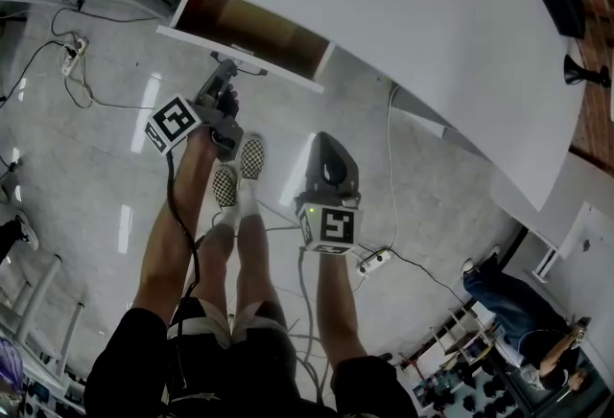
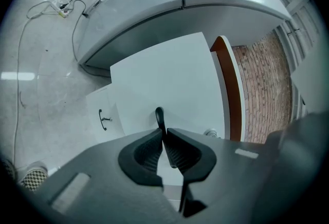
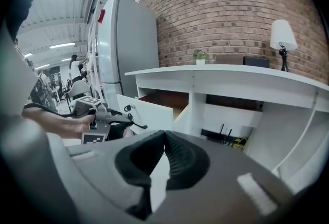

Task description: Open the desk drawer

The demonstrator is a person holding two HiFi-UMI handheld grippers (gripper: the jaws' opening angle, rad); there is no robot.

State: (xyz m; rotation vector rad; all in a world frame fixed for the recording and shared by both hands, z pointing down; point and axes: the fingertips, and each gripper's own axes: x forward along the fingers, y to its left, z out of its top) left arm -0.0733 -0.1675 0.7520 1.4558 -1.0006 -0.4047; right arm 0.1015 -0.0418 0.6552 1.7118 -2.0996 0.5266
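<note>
Two grippers are in my feeds, and only one has hold of anything. My left gripper [image 2: 164, 133] has its jaws pinched on the thin dark handle [image 2: 160, 116] of the drawer [image 1: 251, 28] — the bar runs right between the ribbed pads. In the head view the drawer sits partway out from under the white desk [image 1: 403, 13], near its left end, its brown inside showing behind the white front panel. My right gripper [image 3: 164, 136] has its jaws pressed together on nothing. It hangs in the air to the right of the drawer, well apart from it, facing the desk. Below both, the person's checkered shoes [image 1: 240, 172] stand on the pale floor [image 1: 106, 157].
</note>
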